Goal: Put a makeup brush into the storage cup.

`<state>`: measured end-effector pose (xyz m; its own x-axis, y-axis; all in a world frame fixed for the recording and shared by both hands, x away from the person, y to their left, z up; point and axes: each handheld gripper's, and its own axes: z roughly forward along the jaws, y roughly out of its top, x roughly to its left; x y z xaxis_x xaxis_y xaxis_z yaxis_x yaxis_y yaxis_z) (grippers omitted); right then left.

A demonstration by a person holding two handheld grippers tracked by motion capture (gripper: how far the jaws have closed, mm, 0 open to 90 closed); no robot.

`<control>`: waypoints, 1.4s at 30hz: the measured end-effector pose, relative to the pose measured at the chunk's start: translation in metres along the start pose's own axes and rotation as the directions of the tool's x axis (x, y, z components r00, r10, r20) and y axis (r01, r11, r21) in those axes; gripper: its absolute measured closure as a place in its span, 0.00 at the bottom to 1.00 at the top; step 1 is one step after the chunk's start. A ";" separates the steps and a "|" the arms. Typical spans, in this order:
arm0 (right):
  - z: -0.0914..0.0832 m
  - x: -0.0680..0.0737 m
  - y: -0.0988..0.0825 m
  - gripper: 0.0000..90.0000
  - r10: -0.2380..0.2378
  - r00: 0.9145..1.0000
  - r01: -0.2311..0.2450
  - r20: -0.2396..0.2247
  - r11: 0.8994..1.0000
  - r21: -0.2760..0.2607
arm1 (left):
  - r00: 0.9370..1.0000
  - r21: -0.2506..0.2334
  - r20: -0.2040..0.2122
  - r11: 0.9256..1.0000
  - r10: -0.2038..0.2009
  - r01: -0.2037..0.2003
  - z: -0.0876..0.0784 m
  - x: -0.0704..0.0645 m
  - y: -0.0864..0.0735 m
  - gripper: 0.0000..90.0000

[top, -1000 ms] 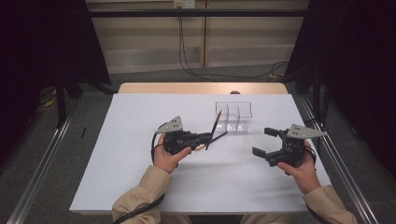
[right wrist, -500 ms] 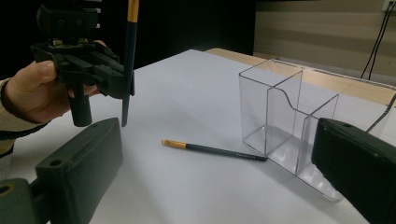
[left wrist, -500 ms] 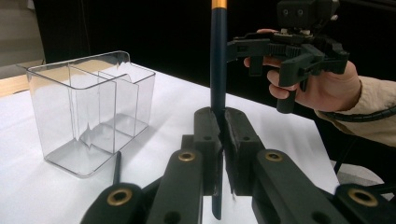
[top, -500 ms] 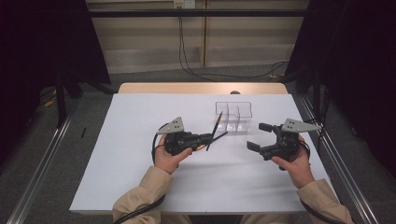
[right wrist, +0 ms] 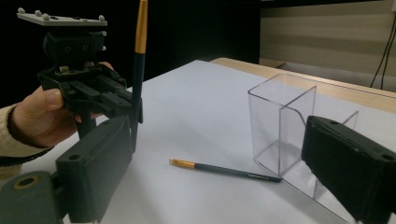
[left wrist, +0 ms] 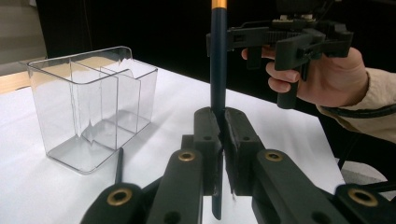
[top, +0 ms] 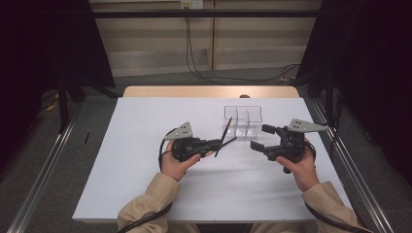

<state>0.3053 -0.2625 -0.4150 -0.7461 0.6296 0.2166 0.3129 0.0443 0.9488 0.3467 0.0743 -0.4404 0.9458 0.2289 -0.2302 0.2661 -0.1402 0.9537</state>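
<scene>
White table (top: 145,194) lay under my two hands. My left claw (top: 216,144) was clenched on a dark stick (top: 226,133) with a gold band and held it standing up, and it did not move. My right claw (top: 262,137) sat at its 3 o'clock. That claw had slid a little toward 9 o'clock since a second ago, and its jaws had just been closing a bit. They were released, with nothing between them. I think it was coming to help with the sticks.

A second stick (right wrist: 224,169) lay flat on the table between my claws, its far end right at the foot of the clear box (top: 243,119). The box stood at 12 o'clock, with walls inside and nothing in it.

My right jaw hid one corner of the box. The standing stick's top was cut off in my left claw's view, and the room past the table was too dark to make out.
</scene>
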 end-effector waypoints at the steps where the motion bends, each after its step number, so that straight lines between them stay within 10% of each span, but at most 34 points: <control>1: 0.004 0.002 0.002 0.16 -0.006 1.000 0.006 -0.013 1.000 0.004 | 1.000 0.002 -0.002 1.000 0.000 0.000 0.000 0.000 0.000 0.94; 17: 0.035 0.022 0.017 0.37 -0.055 0.993 0.055 -0.108 0.998 0.002 | 1.000 0.005 -0.001 1.000 0.011 -0.011 0.002 -0.001 0.000 0.94; 42: 0.056 0.032 0.019 0.63 -0.044 0.990 0.042 -0.137 0.999 -0.018 | 1.000 0.011 0.008 1.000 0.024 -0.024 0.006 -0.005 0.000 0.94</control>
<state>0.3204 -0.1975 -0.4026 -0.8329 0.5145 0.2039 0.2705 0.0570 0.9610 0.3435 0.0676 -0.4406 0.9534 0.2181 -0.2084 0.2450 -0.1567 0.9568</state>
